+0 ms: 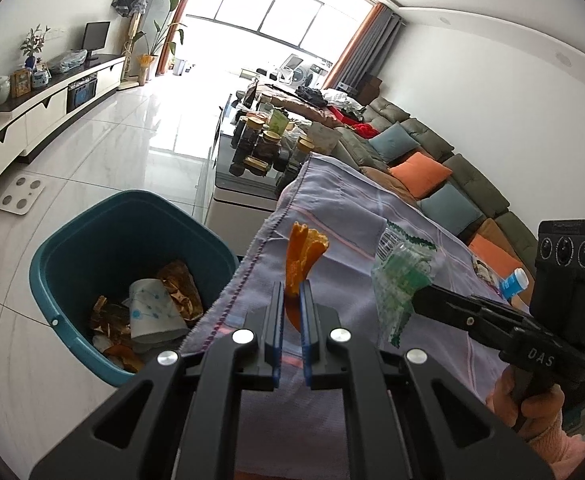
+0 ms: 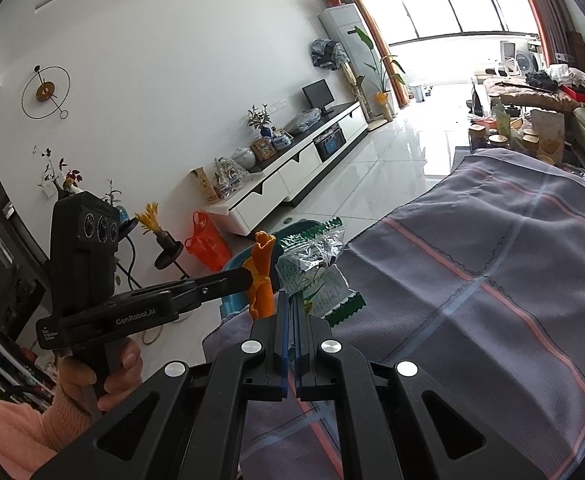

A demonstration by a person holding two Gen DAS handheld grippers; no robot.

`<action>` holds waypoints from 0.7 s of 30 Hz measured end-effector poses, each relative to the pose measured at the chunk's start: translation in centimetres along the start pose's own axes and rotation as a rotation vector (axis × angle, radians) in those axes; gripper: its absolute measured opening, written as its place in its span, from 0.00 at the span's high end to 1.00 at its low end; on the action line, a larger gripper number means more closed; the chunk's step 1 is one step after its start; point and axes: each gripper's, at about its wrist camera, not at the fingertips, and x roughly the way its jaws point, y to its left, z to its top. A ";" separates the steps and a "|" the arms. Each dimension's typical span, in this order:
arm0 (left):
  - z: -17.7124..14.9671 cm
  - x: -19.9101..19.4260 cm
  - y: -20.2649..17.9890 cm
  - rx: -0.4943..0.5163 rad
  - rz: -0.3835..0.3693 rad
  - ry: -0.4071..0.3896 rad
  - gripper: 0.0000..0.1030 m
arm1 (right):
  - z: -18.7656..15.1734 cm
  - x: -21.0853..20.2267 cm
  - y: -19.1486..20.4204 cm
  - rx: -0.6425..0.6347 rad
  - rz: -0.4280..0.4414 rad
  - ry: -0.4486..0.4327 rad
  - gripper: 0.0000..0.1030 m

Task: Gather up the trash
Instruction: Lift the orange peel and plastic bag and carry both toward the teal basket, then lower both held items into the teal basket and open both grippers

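My left gripper (image 1: 292, 287) is shut on a curled orange peel (image 1: 305, 254), which sticks up above the lilac cloth's left edge. A teal bin (image 1: 64, 240) stands on the floor just left of it, holding paper, gold foil and peel. My right gripper (image 2: 291, 297) is shut on a crinkled green-and-white wrapper (image 2: 318, 264), held over the cloth-covered table (image 2: 492, 264). In the left wrist view the right gripper (image 1: 415, 300) comes in from the right with the wrapper (image 1: 402, 276). In the right wrist view the left gripper (image 2: 248, 276) holds the peel (image 2: 262, 276) next to the wrapper.
A glass coffee table with jars (image 1: 266, 142) stands beyond the cloth, and a sofa with cushions (image 1: 420, 170) runs along the right. A blue-capped bottle (image 1: 514, 282) lies on the cloth's right side. A scale (image 1: 20, 197) and an orange bag (image 2: 206, 244) sit on the floor.
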 end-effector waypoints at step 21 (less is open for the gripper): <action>0.5 -0.6 1.9 -0.023 0.033 -0.019 0.92 | 1.0 1.7 1.4 -0.018 0.041 0.024 0.98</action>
